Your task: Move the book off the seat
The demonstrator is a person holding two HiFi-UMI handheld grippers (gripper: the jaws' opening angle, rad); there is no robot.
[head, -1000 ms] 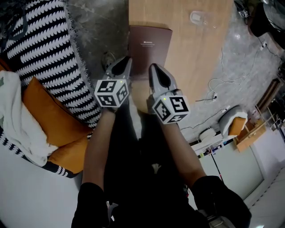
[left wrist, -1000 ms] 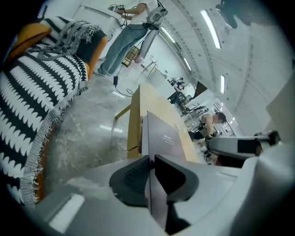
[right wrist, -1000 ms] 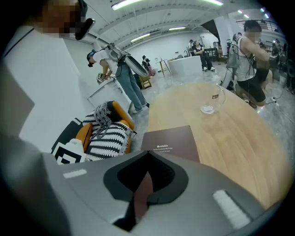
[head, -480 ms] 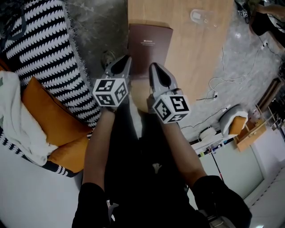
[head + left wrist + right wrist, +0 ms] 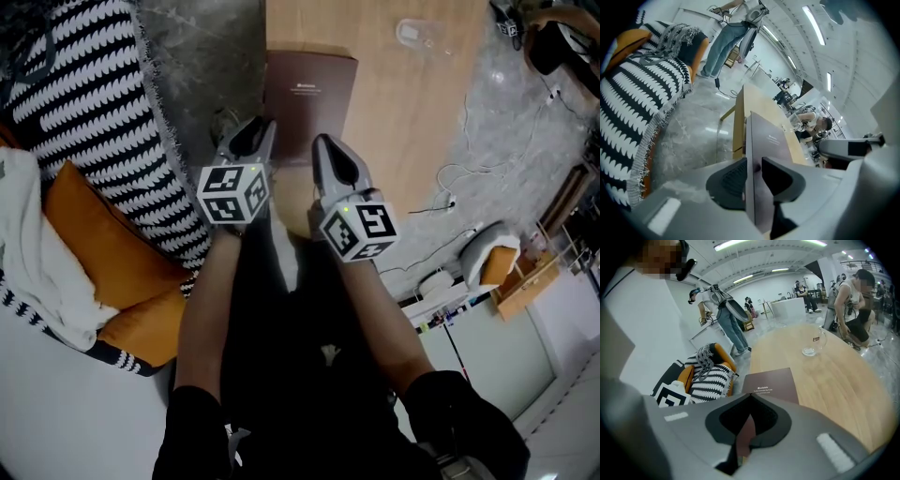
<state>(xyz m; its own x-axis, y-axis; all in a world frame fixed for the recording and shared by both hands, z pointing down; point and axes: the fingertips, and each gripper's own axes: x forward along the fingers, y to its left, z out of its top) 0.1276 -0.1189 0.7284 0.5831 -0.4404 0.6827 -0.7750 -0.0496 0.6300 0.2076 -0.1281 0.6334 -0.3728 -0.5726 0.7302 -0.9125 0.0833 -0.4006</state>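
Observation:
A dark brown book (image 5: 309, 89) lies flat on the near left part of a light wooden table (image 5: 412, 112). My left gripper (image 5: 255, 139) is at the book's near left edge. In the left gripper view the book (image 5: 768, 136) stands edge-on between the jaws of this gripper (image 5: 753, 164). They are opening, with a thin gap on one side. My right gripper (image 5: 328, 150) is at the book's near edge, shut with its tips together (image 5: 750, 397) and holding nothing. The book (image 5: 771, 383) lies just beyond them.
A glass dish (image 5: 412, 36) stands farther back on the table. At left is a seat with a black-and-white striped throw (image 5: 84, 94), an orange cushion (image 5: 103, 244) and a white cloth (image 5: 28, 253). Cables (image 5: 459, 187) trail on the grey floor at right. People (image 5: 853, 296) stand beyond.

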